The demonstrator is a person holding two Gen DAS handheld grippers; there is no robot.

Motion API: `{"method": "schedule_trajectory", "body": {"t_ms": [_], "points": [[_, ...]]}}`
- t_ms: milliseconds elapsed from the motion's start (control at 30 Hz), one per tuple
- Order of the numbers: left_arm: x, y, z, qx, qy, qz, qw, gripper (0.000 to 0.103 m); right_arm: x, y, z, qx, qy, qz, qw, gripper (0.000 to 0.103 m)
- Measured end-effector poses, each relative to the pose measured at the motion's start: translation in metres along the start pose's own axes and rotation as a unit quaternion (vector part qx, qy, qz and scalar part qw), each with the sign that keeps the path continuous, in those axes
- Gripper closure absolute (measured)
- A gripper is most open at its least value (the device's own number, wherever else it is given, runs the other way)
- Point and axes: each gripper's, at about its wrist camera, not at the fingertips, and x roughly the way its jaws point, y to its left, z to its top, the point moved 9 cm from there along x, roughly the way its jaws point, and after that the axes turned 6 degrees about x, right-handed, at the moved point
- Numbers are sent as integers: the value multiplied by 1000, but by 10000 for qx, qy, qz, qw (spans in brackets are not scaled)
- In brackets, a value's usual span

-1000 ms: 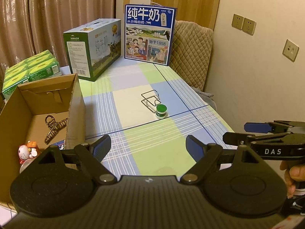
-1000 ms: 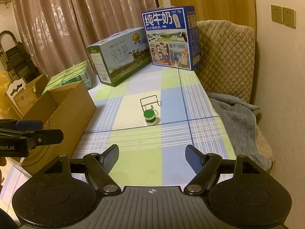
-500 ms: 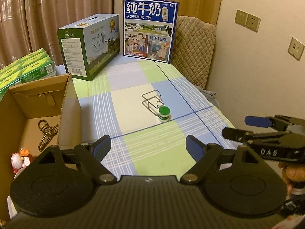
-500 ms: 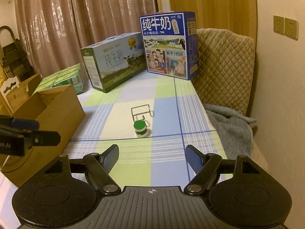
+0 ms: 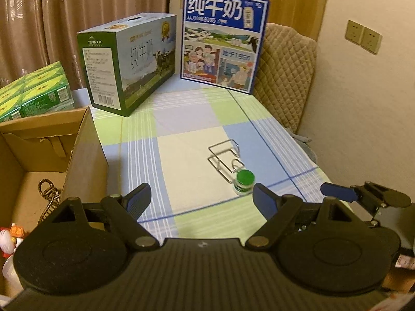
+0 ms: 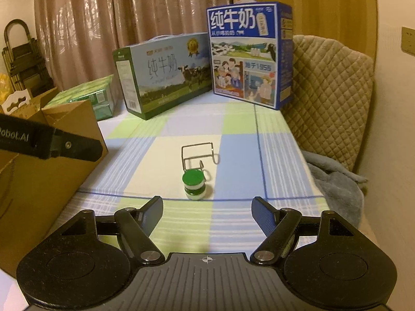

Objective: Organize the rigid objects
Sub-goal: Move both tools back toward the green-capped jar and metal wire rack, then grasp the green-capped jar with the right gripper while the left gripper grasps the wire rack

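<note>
Right hand-held gripper (image 6: 207,211): jaws apart, nothing between them. Left hand-held gripper (image 5: 201,198): jaws apart, empty. Just beyond, the green-capped jar (image 6: 194,185) stands upright on the checked worktop (image 6: 233,220), touching the wire holder (image 6: 198,154). Cardboard box (image 5: 80,155) at left; milk cartons (image 6: 249,54) farthest.

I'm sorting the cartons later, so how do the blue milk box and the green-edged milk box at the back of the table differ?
The blue milk box stands upright on its narrow base, while the green-edged milk box lies long and low. The blue one shows a cartoon family scene, the green-edged one cows on a pasture. The blue one sits nearer the quilted chair. Both rest closed on the checked tablecloth.
</note>
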Motion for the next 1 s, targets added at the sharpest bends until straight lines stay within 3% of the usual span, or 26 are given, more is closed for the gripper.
{"method": "schedule_trajectory", "body": {"t_ms": [467,667,833,1000], "points": [[33,12,-3,172,91,154,9997,21,83,7,0,-265,82,209,9994,57],[41,9,-6,350,124,188,9991,21,101,7,-1,-282,55,129,9995,64],[45,11,-7,285,144,193,9993,21,109,6,-2,-242,82,123,9996,76],[48,10,-8,257,177,173,9994,21,105,6,-1,-336,5,115,9994,76]]}}
